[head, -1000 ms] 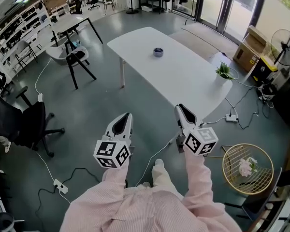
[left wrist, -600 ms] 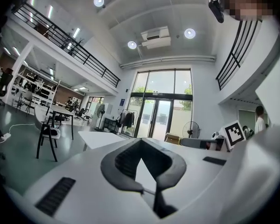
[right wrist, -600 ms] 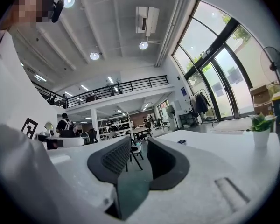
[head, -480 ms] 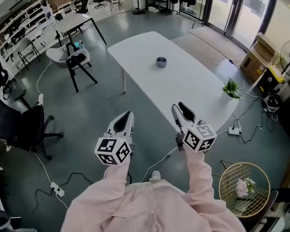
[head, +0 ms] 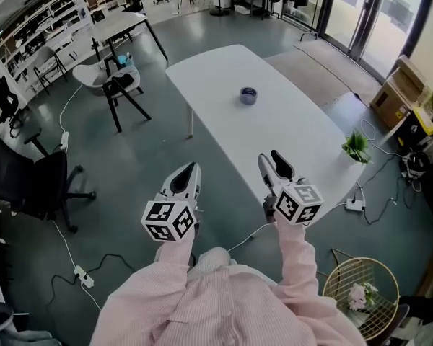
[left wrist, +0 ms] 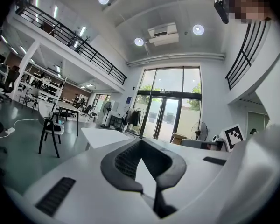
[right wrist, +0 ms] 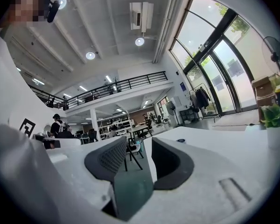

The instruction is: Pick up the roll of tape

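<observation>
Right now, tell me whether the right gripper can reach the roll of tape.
Probably not yet: the roll of tape lies far up the table, beyond the right gripper, whose empty jaws are opening. Nothing blocks the way.

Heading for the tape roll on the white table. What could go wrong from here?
1. Floor cable lies just ahead of the person: trip hazard.
2. Potted plant sits at the near right edge of the table; the right gripper, fingers opening and empty, may clip it.
3. Tape roll lies far up the table: long reach.
</observation>
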A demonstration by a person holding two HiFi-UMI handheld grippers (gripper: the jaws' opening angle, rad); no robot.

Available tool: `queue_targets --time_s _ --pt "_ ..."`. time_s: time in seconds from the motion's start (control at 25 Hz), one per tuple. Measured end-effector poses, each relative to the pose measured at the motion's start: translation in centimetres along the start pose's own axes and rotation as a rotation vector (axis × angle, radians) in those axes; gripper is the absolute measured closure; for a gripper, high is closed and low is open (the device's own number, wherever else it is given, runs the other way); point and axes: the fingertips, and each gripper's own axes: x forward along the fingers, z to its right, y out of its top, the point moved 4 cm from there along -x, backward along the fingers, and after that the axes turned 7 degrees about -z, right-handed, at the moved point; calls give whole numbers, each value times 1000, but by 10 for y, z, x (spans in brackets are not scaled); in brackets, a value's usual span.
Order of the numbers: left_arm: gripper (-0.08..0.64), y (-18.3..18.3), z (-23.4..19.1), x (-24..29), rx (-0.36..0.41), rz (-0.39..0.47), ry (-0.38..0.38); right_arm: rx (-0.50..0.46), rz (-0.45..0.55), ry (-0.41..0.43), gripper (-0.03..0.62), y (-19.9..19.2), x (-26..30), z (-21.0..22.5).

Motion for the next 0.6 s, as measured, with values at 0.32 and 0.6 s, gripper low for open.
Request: queue_targets --time_s 0.32,0.6 --pt "560 -1 -23 38 -21 -40 11 46 -32 -16 440 -2 38 25" --pt "560 10 -64 99 -26 -78 -11 76 -64 -48 440 1 98 57"
